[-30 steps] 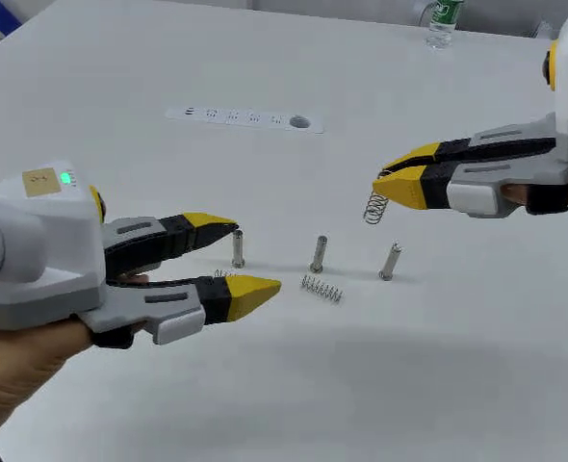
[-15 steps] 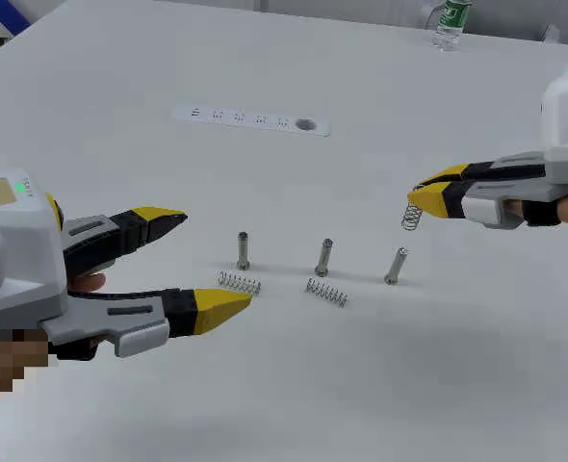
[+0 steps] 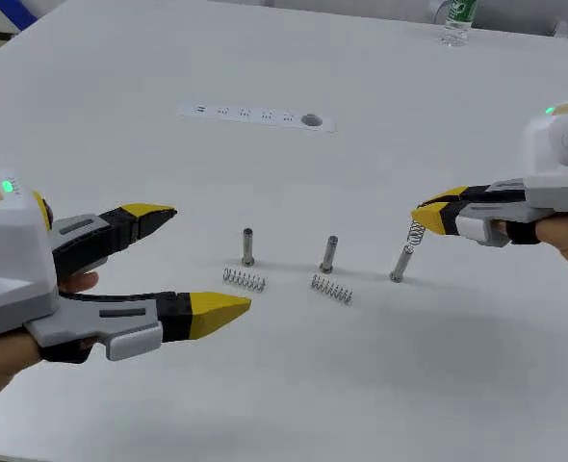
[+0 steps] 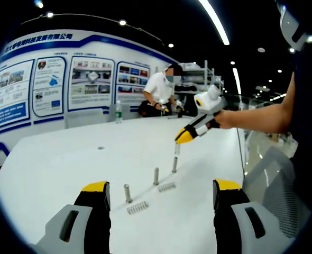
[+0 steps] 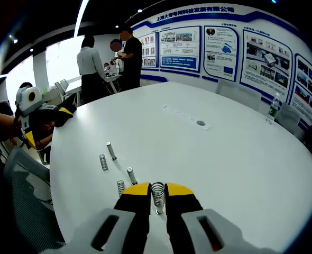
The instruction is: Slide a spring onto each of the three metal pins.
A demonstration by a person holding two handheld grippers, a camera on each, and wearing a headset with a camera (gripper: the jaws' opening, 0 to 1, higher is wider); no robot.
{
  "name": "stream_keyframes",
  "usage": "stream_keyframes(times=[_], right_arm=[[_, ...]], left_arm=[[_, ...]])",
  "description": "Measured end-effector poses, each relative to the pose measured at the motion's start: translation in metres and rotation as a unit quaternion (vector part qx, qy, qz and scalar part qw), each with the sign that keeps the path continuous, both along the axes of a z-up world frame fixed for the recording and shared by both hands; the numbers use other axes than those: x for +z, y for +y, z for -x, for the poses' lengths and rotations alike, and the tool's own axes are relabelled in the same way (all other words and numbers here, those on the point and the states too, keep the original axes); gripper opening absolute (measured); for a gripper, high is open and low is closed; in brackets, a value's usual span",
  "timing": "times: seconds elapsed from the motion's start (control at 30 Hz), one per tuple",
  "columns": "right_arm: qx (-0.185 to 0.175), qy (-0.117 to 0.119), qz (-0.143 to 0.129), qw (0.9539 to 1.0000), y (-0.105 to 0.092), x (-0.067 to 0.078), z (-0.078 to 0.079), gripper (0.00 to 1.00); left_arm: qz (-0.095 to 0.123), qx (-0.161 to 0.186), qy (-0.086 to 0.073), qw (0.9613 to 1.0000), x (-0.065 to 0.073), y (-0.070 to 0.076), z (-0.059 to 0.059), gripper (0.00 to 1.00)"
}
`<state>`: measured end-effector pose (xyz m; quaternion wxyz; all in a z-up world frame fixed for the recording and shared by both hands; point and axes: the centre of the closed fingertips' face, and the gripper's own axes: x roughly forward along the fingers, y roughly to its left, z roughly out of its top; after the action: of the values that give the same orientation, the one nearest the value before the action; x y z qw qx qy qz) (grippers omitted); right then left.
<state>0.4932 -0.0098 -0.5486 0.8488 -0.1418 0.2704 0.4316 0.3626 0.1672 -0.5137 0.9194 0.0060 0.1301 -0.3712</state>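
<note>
Steel on steel: with right gripper (image 3: 422, 218) jaws clenched on the spring (image 3: 416, 232), centre its coil over the rightmost pin (image 3: 400, 265) on the tabletop (image 3: 361, 385), lower straight, then release. Park left gripper (image 3: 211, 257), jaws spread wide, aside.

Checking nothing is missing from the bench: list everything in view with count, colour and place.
table: one, white, under everything
pins: three, silver, upright in a row
loose springs: two, silver, lying before the left and middle pins
held spring: one, silver, over the right-hand pin
power strip: one, white, beyond the pins
bottle: one, clear, green label, far edge
people: two, white and dark tops, background
left gripper: one, grey-black-yellow, fingers open, left of pins
right gripper: one, same colours, fingers shut on held spring
</note>
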Motion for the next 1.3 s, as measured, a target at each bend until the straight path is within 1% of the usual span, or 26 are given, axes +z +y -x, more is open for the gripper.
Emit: stream_keyframes(times=[0.23, 0.57, 0.77, 0.93, 0.97, 1.17, 1.3], right_arm=[[-0.001, 0.005, -0.002, 1.0000, 0.001, -0.004, 0.002, 0.11], [-0.005, 0.008, -0.003, 1.0000, 0.001, -0.010, 0.001, 0.11], [-0.008, 0.012, -0.004, 0.9999, 0.001, -0.017, 0.000, 0.12], [-0.011, 0.014, -0.002, 0.9998, 0.001, -0.027, -0.001, 0.12], [-0.012, 0.018, -0.004, 0.9998, 0.001, -0.029, -0.001, 0.12], [-0.015, 0.027, 0.003, 0.9995, 0.000, -0.046, -0.001, 0.12], [-0.017, 0.031, 0.009, 0.9993, -0.001, -0.053, -0.001, 0.12]], left_arm=[[-0.005, 0.001, 0.005, 1.0000, -0.004, 0.002, 0.000, 0.82], [-0.007, 0.002, 0.007, 1.0000, -0.005, 0.004, 0.000, 0.80], [-0.010, 0.001, 0.008, 0.9999, -0.006, 0.005, 0.001, 0.79], [-0.012, 0.000, 0.008, 0.9999, -0.006, 0.005, 0.001, 0.79], [-0.012, 0.000, 0.008, 0.9999, -0.006, 0.005, 0.001, 0.79], [-0.013, 0.001, 0.008, 0.9999, -0.006, 0.005, 0.001, 0.79], [-0.013, 0.002, 0.009, 0.9999, -0.006, 0.006, 0.002, 0.78]])
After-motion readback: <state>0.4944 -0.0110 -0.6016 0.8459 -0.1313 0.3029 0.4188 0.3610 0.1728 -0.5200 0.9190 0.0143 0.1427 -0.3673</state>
